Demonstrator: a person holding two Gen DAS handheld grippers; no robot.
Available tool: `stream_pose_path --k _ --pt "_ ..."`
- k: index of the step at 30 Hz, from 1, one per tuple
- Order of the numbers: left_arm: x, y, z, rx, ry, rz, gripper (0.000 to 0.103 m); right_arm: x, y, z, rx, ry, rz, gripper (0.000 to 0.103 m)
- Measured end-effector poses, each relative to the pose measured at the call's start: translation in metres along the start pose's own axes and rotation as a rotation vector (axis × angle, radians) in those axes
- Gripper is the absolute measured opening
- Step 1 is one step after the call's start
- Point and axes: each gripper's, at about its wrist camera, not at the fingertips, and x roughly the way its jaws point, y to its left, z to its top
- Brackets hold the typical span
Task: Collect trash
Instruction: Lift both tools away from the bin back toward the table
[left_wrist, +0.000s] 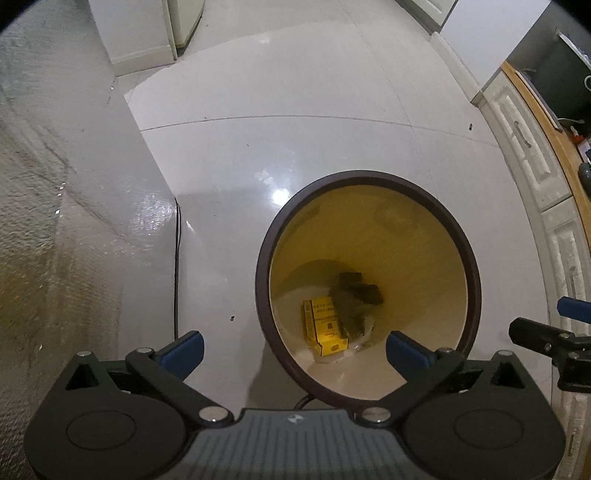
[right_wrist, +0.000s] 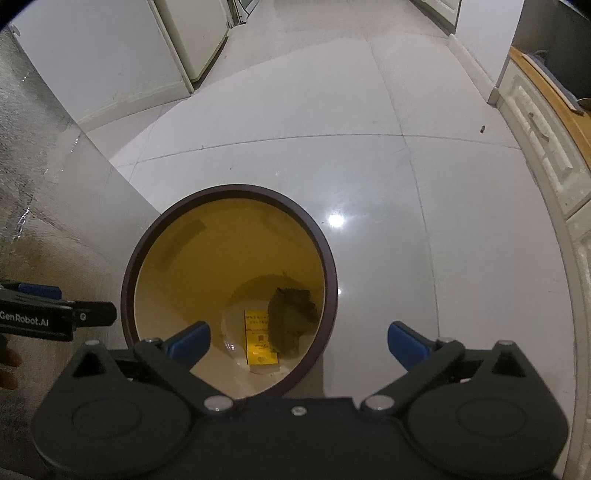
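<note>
Left gripper (left_wrist: 295, 347): black linkage arms, silver pivot screws, blue fingertips (left_wrist: 186, 347), round black hubs, ribbed grey centre plate. Right gripper (right_wrist: 297, 343): same black build, blue fingertips (right_wrist: 190, 341). White "GenRobot.AI" lettering marks the left gripper's side.

Dim indoor overhead light, one hot specular spot on the glossy floor (right_wrist: 369, 177) just beside the bin (right_wrist: 331, 258) rim in both views, bin bottom in murky shadow, heavy fisheye bending and dark vignette at corners, slightly soft focus throughout.
</note>
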Motion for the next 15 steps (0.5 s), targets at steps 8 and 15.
stream_pose_path --k 8,15 --pt "-0.035 0.001 -0.016 0.002 -0.044 0.009 0.103 -0.029 -0.004 -0.011 0.01 -0.029 -0.003 0.103" --pt "-0.083 -0.005 -0.035 0.012 -0.115 -0.004 0.103 -0.068 -0.003 -0.02 0.005 -0.077 -0.011 0.103"
